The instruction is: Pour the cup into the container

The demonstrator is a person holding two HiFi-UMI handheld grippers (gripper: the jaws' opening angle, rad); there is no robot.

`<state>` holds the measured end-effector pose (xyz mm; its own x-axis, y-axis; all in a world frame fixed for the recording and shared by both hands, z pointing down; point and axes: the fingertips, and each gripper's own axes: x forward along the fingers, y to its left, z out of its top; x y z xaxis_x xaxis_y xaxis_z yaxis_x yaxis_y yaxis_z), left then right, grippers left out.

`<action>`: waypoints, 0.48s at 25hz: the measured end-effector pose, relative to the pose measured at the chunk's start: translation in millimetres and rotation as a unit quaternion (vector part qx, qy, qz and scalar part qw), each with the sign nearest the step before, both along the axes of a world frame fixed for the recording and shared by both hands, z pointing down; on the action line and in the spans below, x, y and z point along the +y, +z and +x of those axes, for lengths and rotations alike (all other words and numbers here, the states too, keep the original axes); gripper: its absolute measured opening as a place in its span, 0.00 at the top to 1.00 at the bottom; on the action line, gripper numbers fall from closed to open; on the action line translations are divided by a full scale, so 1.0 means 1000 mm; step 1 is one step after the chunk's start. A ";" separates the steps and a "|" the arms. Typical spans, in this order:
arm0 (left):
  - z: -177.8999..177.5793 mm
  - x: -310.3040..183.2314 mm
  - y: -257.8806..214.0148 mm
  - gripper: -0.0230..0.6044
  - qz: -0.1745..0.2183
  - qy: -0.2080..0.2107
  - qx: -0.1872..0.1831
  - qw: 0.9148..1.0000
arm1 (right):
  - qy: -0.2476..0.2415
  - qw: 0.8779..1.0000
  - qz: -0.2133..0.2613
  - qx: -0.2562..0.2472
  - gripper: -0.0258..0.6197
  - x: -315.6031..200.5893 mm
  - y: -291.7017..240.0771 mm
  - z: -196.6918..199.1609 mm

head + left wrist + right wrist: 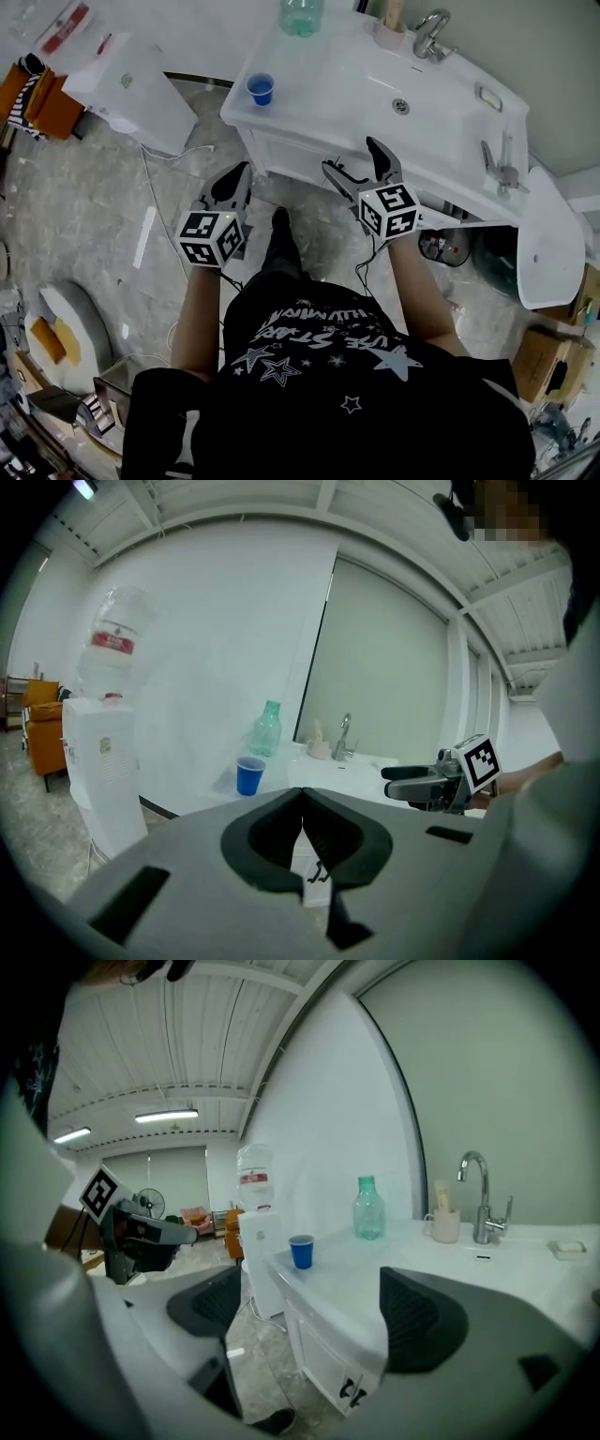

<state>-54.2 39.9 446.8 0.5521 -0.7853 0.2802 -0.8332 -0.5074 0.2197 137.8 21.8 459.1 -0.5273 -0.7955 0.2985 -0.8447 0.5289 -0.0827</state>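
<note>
Blue cup [260,89] is standing upright on the white tabletop [319,108], with a green bottle [302,16] sitting farther beyond it. The left hand-held gripper [240,176] is hovering short of the tabletop, jaws pressed together on nothing, the cup well ahead of it. The right hand-held gripper [350,156] is hanging at the tabletop's edge, jaws spread wide and empty, the cup ahead to its left.

We count one cup [260,89], one bottle [301,14], one mug [390,36], one tap [429,36], one basin [375,82], one table [309,108], one water dispenser [131,84]. And two tools: left hand-held gripper [244,173], right hand-held gripper [350,155].
</note>
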 end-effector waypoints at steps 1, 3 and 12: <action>-0.005 -0.008 0.001 0.95 -0.001 -0.003 0.000 1.000 | -0.007 1.000 0.001 0.003 0.26 -0.010 -0.001 -0.007; -0.015 -0.028 0.004 0.95 -0.005 -0.009 0.001 1.000 | -0.019 1.000 0.004 0.009 0.27 -0.030 -0.002 -0.019; -0.050 -0.113 0.006 0.95 -0.013 -0.023 0.005 1.000 | -0.054 0.998 -0.005 0.026 0.29 -0.117 0.010 -0.066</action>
